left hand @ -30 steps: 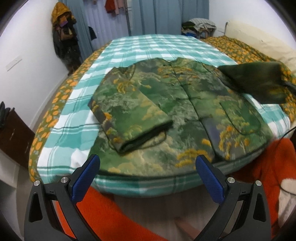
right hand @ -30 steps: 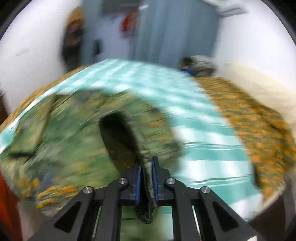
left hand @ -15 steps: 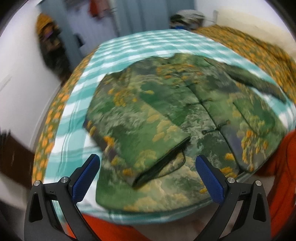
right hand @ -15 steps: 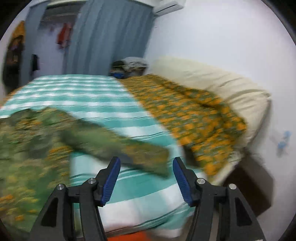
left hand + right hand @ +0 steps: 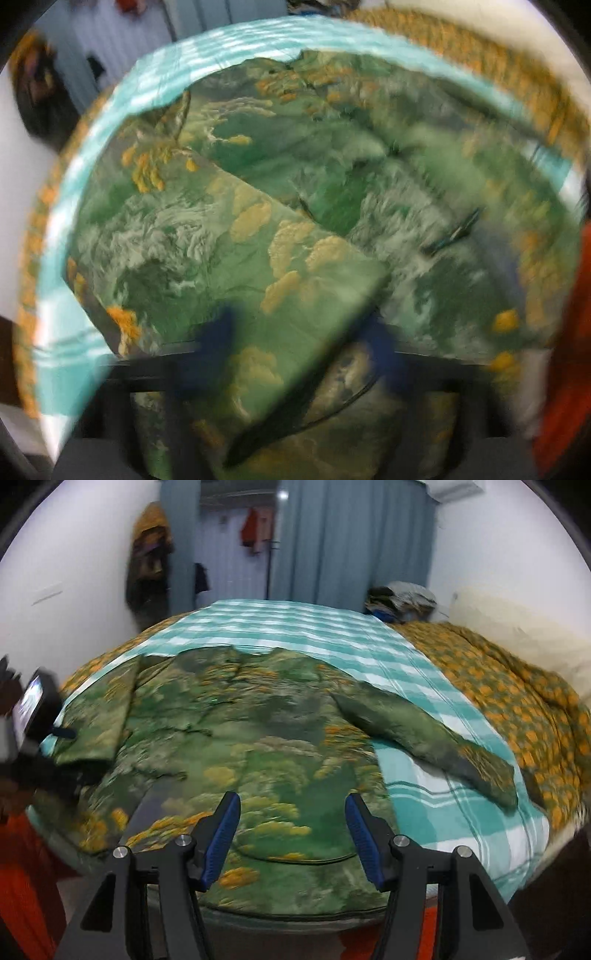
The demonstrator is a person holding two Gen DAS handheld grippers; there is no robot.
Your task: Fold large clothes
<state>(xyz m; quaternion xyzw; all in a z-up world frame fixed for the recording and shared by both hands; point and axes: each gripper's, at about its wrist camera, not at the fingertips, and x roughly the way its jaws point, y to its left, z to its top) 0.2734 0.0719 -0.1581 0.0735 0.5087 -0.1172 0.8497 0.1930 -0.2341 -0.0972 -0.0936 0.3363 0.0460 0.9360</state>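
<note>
Right fingers (image 5: 291, 834) apart, empty, above jacket (image 5: 236, 746); left fingers (image 5: 295, 354) spread, blurred.

White walls (image 5: 74, 572), blue curtain (image 5: 351, 542) behind the bed (image 5: 295, 624)

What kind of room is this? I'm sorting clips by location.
Most likely a bedroom: a bed with a teal checked sheet and orange-patterned quilt, a cream pillow, blue curtains, and clothes hanging on the wall.
</note>
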